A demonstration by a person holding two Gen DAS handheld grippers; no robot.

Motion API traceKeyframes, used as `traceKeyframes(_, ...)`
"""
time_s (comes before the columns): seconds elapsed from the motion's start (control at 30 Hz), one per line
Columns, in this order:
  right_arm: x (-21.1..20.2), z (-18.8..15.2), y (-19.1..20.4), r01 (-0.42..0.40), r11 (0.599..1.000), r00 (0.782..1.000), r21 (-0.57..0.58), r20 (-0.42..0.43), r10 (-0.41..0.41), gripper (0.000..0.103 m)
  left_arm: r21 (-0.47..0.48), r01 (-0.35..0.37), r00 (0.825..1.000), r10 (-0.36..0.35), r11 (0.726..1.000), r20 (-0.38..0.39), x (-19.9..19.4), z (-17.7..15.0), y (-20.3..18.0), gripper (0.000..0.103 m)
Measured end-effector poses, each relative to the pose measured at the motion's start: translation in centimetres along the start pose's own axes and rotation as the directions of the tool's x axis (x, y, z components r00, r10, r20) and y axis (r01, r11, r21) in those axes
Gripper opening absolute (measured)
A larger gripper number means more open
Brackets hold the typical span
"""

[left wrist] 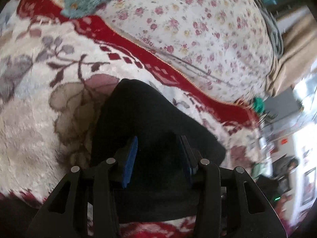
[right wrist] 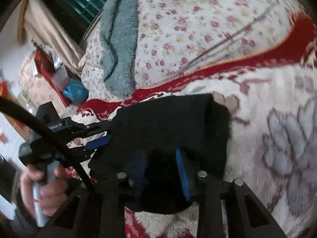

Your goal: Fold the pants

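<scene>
The black pants, thick soft knit already doubled into a compact bundle, lie on the plush cream-and-red floral blanket spread over the bed. I judge them light and limp, not slippery: the layers will sag and slide apart unless I pinch through the whole stack at a folded edge or corner.

My right gripper has dark cloth bunched between its blue-padded fingers; I cannot tell whether the pads press on it. My left gripper hovers over the near edge, fingers parted with black fabric in the gap, apparently not clamped.

In the right wrist view my left hand holds its handle. Beyond lie a rose-print quilt and a grey-blue fleece blanket.
</scene>
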State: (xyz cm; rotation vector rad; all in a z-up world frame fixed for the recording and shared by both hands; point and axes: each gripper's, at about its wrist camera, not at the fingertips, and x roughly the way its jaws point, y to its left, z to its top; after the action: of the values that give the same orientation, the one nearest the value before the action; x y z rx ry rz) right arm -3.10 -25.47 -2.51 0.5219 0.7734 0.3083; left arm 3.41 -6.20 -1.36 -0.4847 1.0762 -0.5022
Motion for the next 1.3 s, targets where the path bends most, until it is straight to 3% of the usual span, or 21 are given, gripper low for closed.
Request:
traceKeyframes(0.17,-0.7,1.2,1.2,0.0,1.0,1.0,-0.03,0.02,0.001,0.03,0.025,-0.022,1.0,0.022,0.999,0.02,0.3,-0.3,0.1,0.041)
traceKeyframes(0.33,-1.5,2.8,3.5,0.035,0.983,0.991,-0.182,0.133,-0.01,0.032,-0.009,-0.006,1.0,0.006,1.0,0.015,0.6,0.0,0.6,0.041)
traceKeyframes(0.4,1.0,2.9,2.8,0.117,0.968,0.992,-0.22,0.071,-0.104,0.033,-0.024,-0.007,1.0,0.007,1.0,0.01,0.9,0.3,0.6,0.042)
traceKeyframes(0.43,2.7,2.7,1.7,0.139,0.967,0.99,-0.215,-0.002,-0.142,0.033,-0.032,-0.004,1.0,0.004,0.999,0.007,1.1,0.5,0.6,0.041)
traceKeyframes(0.5,3.1,2.7,0.8,0.122,0.965,0.992,-0.23,0.067,-0.11,0.032,-0.041,-0.013,1.0,0.013,0.999,0.0,1.6,0.9,0.5,0.042)
traceKeyframes(0.8,3.1,3.1,-0.2,0.08,0.976,0.994,-0.201,0.082,-0.065,0.032,0.088,-0.111,0.993,0.108,0.99,0.039,2.2,0.2,-1.3,0.046)
traceKeyframes(1.0,0.4,1.4,2.5,0.136,0.954,0.986,-0.269,0.129,-0.104,0.034,0.12,-0.145,0.988,0.139,0.982,0.062,2.3,-0.1,-1.7,0.046)
traceKeyframes(1.07,1.5,0.5,2.6,0.207,0.931,0.978,-0.301,0.099,-0.185,0.037,0.134,-0.163,0.986,0.154,0.977,0.07,2.4,-0.3,-2.0,0.046)
traceKeyframes(1.3,1.8,-0.4,2.4,0.238,0.909,0.968,-0.343,0.164,-0.192,0.038,0.167,-0.203,0.978,0.19,0.965,0.089,2.6,-0.7,-2.6,0.046)
